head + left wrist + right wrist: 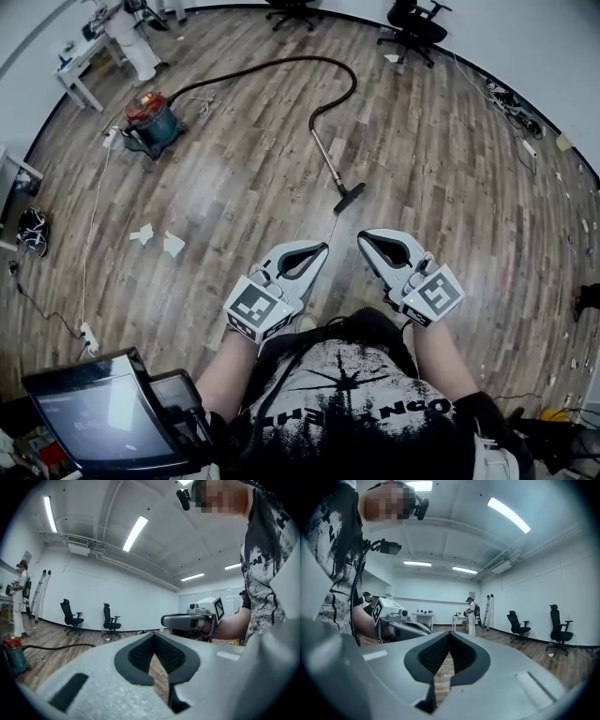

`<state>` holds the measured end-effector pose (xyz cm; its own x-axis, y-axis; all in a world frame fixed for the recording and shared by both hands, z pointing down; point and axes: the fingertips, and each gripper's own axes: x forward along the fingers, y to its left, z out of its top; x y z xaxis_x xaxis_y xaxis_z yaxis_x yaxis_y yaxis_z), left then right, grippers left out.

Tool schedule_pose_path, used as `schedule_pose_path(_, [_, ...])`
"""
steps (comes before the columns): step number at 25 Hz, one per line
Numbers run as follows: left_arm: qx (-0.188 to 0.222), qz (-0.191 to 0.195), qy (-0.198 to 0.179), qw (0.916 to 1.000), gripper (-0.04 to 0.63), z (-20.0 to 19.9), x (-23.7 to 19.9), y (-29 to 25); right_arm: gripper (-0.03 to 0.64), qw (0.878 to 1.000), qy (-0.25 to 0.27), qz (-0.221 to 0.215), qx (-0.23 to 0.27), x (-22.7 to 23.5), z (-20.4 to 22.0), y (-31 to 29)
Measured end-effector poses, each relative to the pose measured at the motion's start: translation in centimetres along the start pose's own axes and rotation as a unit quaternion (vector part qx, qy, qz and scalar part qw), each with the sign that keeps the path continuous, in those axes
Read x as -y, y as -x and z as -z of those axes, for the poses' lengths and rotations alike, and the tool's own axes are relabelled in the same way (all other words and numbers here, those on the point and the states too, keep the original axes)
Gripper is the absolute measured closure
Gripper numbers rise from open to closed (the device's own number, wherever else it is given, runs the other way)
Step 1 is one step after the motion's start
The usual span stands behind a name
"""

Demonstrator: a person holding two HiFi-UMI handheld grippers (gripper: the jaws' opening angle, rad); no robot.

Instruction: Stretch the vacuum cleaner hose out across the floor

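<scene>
A red and teal vacuum cleaner [150, 119] stands on the wood floor at the far left. Its black hose [281, 64] curves in an arc from the canister to a metal wand [328, 159] that ends in a black floor nozzle [349, 197]. Both grippers hover at chest height, well short of the nozzle. My left gripper [322, 249] is shut and holds nothing. My right gripper [364, 236] is shut and empty too. In the left gripper view the hose [56, 646] lies on the floor at the left, and the canister [13, 653] shows at the edge.
Crumpled paper scraps [159, 240] lie on the floor at the left. Office chairs [415, 26] stand at the far wall, a white table [84, 58] at the far left. Cables and a power strip [89, 339] run along the left. A person [472, 616] stands by tables.
</scene>
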<state>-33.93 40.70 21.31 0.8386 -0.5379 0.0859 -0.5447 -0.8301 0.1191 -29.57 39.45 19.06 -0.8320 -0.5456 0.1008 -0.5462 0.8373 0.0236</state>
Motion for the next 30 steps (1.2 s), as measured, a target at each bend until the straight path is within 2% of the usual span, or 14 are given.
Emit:
schedule_pose_path(7, [0.001, -0.005, 0.005, 1.0000, 0.594, 0.4, -3.7, -0.4, 0.614, 1.000, 0.002, 0.006, -0.014, 2.7, 0.7, -3.1])
schedule_pose_path(12, [-0.005, -0.018, 0.020, 0.9996, 0.594, 0.8, -6.5, -2.8, 0.614, 1.000, -0.009, -0.004, -0.014, 6.0, 1.6, -4.5])
schedule_pose_path(18, [-0.011, -0.045, 0.026, 0.9986, 0.594, -0.3, -12.4, -7.7, 0.614, 1.000, -0.011, -0.020, 0.000, 13.8, 1.1, -7.9])
schedule_pose_path(25, [-0.006, -0.081, 0.014, 0.9966, 0.594, -2.9, -19.6, -16.2, 0.614, 0.997, 0.006, -0.078, 0.027, 23.4, -0.6, -10.8])
schedule_pose_path(30, [-0.009, -0.093, 0.007, 0.9956, 0.594, -4.0, -23.9, -22.5, 0.614, 0.995, 0.007, -0.089, 0.038, 31.1, -0.9, -11.6])
